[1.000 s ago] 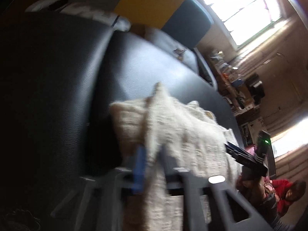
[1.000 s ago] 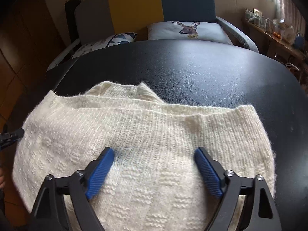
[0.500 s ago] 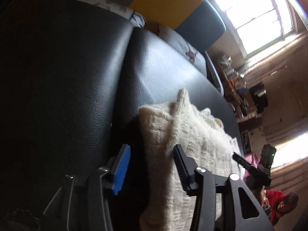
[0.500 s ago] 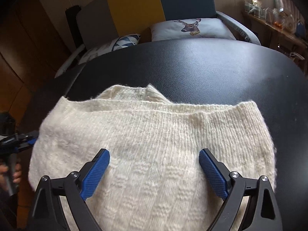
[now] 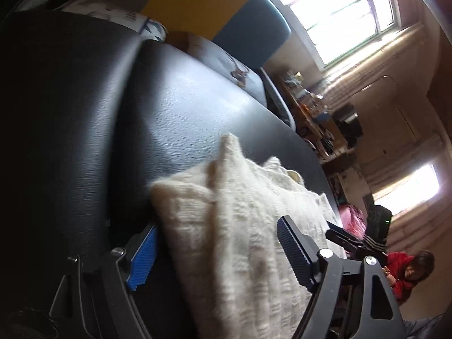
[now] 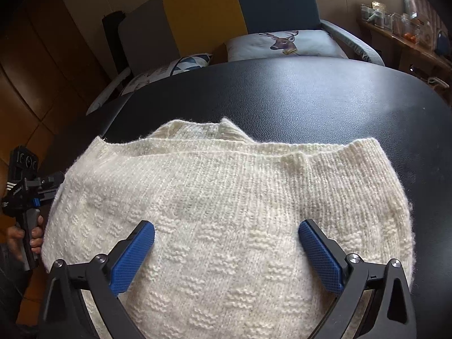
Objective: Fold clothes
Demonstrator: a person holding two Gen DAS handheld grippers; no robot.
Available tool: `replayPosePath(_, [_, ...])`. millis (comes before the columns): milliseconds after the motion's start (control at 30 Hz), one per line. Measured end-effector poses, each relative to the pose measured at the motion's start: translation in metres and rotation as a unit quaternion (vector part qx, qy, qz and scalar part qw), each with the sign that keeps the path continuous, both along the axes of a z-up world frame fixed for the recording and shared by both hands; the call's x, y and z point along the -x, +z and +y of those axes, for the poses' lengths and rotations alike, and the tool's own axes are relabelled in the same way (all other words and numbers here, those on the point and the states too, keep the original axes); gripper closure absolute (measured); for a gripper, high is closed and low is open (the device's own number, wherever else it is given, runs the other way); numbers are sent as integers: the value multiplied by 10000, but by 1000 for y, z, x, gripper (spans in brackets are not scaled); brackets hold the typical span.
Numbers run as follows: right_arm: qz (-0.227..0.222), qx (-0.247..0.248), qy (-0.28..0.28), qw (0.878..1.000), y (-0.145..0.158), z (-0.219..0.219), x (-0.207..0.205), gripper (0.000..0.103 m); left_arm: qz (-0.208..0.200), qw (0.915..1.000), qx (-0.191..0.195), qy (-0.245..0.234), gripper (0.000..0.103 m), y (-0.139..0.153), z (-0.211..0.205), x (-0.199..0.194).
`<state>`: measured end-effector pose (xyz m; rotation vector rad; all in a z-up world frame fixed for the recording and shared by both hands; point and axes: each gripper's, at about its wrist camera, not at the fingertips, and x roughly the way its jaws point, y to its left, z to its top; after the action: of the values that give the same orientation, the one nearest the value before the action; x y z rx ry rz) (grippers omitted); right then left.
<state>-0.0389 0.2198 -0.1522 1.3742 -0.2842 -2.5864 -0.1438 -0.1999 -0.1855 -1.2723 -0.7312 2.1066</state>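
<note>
Both my grippers, left point(image 5: 217, 251) and right point(image 6: 226, 254), gape wide, holding nothing, over the fuzzy cream knit sweater point(image 6: 226, 212) bunched at 6 o'clock on the pebbly black leather table point(image 6: 310, 99).

Left gripper point(image 5: 217, 251), right gripper point(image 6: 226, 254) agape.

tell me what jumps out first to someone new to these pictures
A cream knitted sweater lies folded on the black leather surface, filling the right wrist view between the open right gripper. Behind it, a deer-print cushion rests on a grey, yellow and blue sofa. The left gripper straddles the sweater's left edge, open.
</note>
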Motion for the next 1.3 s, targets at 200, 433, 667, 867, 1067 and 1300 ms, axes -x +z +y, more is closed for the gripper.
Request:
replayPosePath(200, [-75,138,171,9997,5,5,0,0,-230,9990,-59,366,80,-3,1,-2])
replayPosePath(433, [-256,77,1234,9920,41,26,-30,0,-26,9970,186,745,84,26,-12,11])
replayPosePath(667, [-503,-17,2299,9719,50,10,-28,0,103,9962,541,670,84,56,-36,32])
replayPosePath(867, [-1090,-682,3118,9414,11,-15,-3,0,90,9955,881,352,84,75,-35,30])
replayPosePath(1067, [-1182,-1454,3319,9245,-25,-20,-1,0,-56,9995,156,251,84,90,-35,15])
replayPosePath(1300, [-676,-1290,2759,9501,-29,-9,-22,0,-144,9961,-786,376,85,124,-11,-14])
